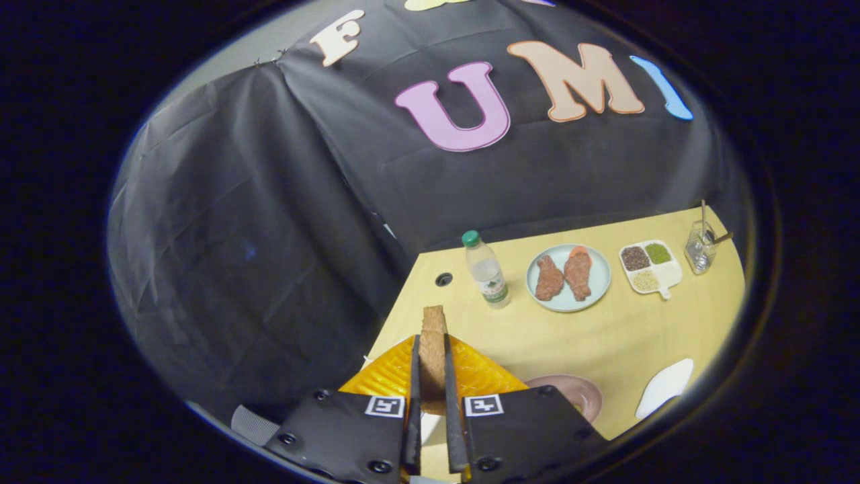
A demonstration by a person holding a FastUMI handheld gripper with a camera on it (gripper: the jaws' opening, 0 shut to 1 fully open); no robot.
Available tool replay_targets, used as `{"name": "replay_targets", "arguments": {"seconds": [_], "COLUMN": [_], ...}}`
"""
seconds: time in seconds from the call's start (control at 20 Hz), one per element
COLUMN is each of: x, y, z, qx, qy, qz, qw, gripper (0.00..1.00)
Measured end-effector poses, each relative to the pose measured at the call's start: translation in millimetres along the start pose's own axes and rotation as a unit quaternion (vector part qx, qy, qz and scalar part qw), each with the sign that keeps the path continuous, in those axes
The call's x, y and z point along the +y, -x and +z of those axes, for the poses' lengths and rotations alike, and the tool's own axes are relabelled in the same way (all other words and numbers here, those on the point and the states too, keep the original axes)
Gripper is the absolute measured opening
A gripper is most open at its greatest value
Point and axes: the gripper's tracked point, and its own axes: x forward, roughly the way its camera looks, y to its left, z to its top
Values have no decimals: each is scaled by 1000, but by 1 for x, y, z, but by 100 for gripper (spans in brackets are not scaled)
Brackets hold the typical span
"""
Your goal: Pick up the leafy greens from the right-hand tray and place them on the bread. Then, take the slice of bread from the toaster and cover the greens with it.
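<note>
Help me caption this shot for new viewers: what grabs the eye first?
The slice of bread stands on edge, clamped between the gripper fingers, above the orange toaster. Beyond them on the yellow table, a blue plate holds two brown meat pieces beside a water bottle.

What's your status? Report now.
Gripper shut on brown bread slice, held edge-on over orange toaster. Pink bowl just beyond. Nothing blocking.

We see a yellow table (591, 336); on it stand a water bottle (488, 270), a plate (568, 277) of meat; a divided dish (650, 267) and a glass (700, 247) sit beside.
</note>
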Motion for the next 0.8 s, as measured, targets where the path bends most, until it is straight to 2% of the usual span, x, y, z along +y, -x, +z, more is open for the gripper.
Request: {"name": "replay_targets", "arguments": {"seconds": [0.2,0.4,0.55,0.8], "x": [-54,-100,-118,-131], "y": [15,22,18,1], "z": [2,-24,-52,-112], "qx": [-10,12,37,84], "qy": [-20,-49,-74,-152], "qz": [-31,-57,-59,-44], "qw": [999,997,995,984], "gripper": [18,18,18,18]}}
